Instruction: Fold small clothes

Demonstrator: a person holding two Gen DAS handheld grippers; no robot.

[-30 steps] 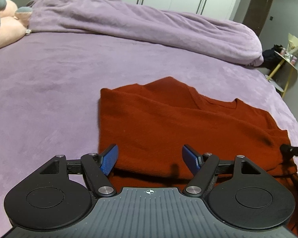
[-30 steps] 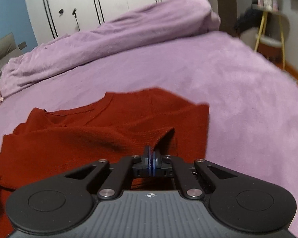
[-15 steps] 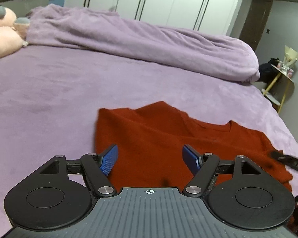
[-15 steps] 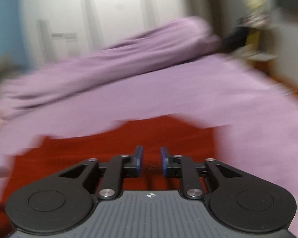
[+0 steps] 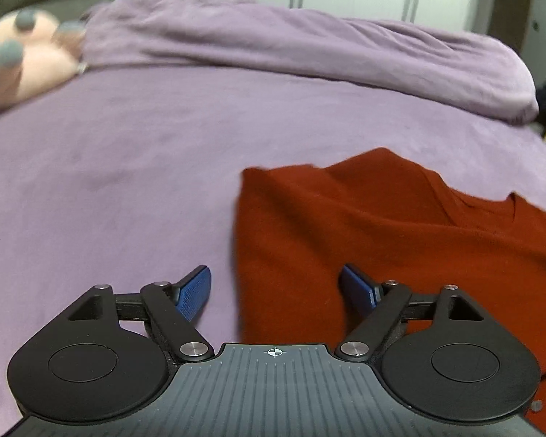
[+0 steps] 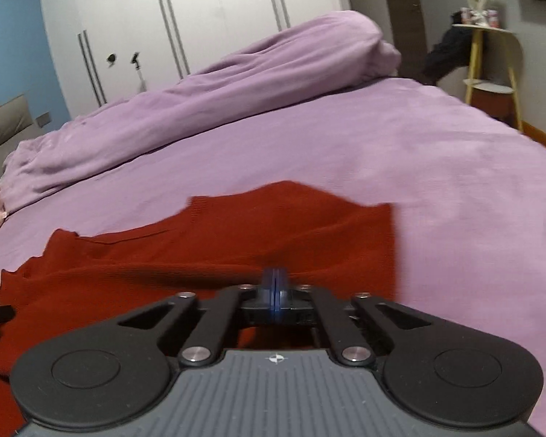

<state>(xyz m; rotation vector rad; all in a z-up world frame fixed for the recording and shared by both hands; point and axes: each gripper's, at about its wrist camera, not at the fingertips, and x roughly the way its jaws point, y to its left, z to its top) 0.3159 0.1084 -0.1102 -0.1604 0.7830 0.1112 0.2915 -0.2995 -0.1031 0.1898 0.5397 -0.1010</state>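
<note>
red knit sweater (image 5: 400, 240) | soft, limp, light | left gripper (image 5: 276, 291) opening astride side edge, nothing pinched | right gripper (image 6: 275, 293) closed, hold on knit unclear | best pinched at hem corners

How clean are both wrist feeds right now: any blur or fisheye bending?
Left wrist: motion blur smears the plush toy and the red sweater edge. Right wrist: the sweater's right edge smears; the wardrobe stays fairly sharp, bowed by the fisheye.

Right claw (image 6: 275, 284) closed, red sweater (image 6: 207, 251)
</note>
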